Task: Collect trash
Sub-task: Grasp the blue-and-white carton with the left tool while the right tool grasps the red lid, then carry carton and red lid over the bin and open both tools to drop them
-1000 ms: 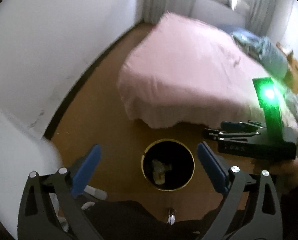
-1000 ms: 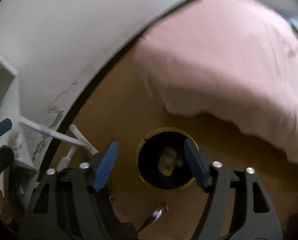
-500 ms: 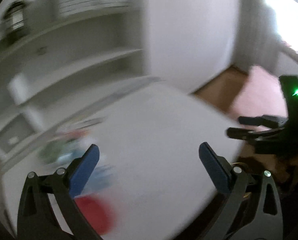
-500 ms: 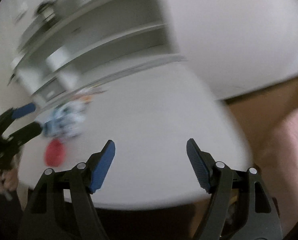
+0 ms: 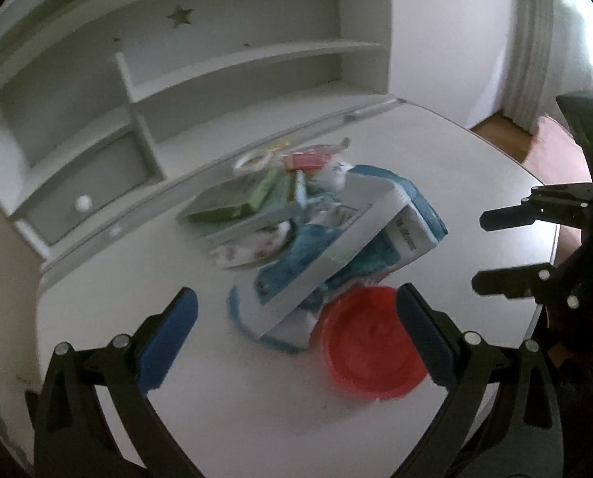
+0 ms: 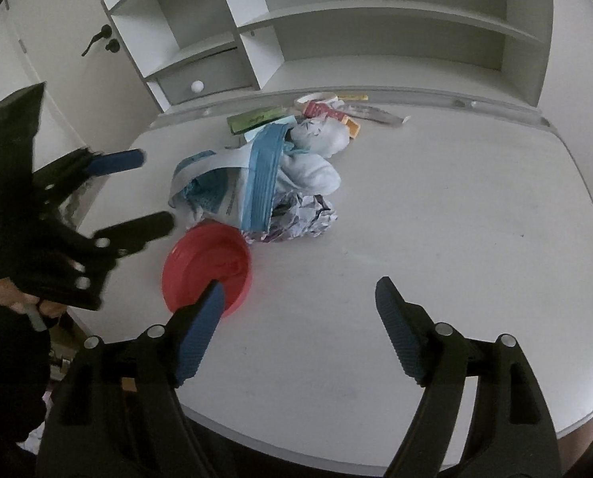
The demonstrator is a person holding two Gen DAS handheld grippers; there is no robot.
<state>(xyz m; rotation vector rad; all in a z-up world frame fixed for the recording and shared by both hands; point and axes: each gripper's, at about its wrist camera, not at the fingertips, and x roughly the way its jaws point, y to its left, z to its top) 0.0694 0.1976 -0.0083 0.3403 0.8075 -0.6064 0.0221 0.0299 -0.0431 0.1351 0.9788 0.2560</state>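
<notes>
A: Most of the trash is uncollected, I judge. From the left wrist, the pile (image 5: 316, 231) of packets and wrappers lies mid-desk (image 5: 137, 286), a red lid (image 5: 370, 352) just beside its near edge. The left gripper (image 5: 292, 338) hovers over it, jaws spread wide, holding nothing.

B: Room to move?

A: Bare desk lies left of the pile. Shelves (image 5: 232, 59) close off the back, and the right gripper (image 5: 503, 247) hangs off the desk's right edge.

B: And the right wrist view?

A: The right gripper (image 6: 296, 310) is empty too, jaws apart — its left fingertip overlaps the red lid (image 6: 205, 263). Crumpled paper (image 6: 304, 219) sits at the pile's (image 6: 256, 167) near side. The desk (image 6: 456, 219) is open to the right, up to its rounded edge.
</notes>
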